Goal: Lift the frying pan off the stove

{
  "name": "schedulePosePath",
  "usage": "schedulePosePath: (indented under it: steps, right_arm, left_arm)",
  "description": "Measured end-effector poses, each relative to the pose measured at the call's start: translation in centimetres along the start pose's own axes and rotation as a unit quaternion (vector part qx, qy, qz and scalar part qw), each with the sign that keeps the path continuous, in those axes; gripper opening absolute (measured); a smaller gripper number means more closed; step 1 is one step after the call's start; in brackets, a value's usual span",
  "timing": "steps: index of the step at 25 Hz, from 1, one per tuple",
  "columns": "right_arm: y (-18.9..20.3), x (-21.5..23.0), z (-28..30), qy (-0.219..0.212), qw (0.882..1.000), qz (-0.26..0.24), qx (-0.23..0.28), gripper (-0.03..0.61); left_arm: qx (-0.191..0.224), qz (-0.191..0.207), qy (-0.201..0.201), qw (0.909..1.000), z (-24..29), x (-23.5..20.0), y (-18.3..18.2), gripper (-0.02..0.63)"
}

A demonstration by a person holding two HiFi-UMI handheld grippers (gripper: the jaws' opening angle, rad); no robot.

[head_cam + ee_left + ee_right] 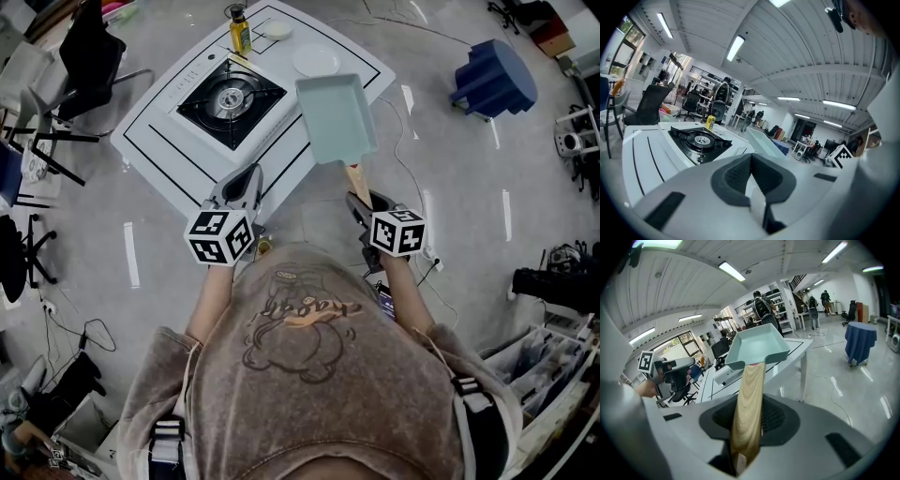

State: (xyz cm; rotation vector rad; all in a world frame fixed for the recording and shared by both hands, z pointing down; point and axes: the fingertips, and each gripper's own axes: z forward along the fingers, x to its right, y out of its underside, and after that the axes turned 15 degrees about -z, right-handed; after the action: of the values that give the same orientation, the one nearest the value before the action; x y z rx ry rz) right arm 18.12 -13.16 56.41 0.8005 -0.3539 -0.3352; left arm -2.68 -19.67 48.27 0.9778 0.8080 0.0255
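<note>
A: Where's the frying pan [336, 117]?
B: Airborne (rectangular, teal), right of the stove [230, 101]; the right gripper [360, 201] is clamped on its wooden handle [747, 413].
A: And the left gripper [242, 184]?
B: Jaws together, nothing held.

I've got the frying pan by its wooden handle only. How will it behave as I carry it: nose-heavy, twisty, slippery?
Probably nose-heavy: the frying pan hangs well beyond the right gripper, gripped at the end of its wooden handle. That smooth handle might twist between the pads. It looks rigid and empty, so nothing should spill.
</note>
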Motion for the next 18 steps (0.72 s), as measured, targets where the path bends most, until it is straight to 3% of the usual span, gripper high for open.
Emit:
schedulePosePath:
  steps: [18]
  right_arm:
    - [-1.0, 0.4, -0.3, 0.005, 1.0, 0.003, 0.004, 0.107]
  left_arm:
    - [-0.003, -0.007, 0.001, 1.0, -0.1, -0.1, 0.4, 0.008]
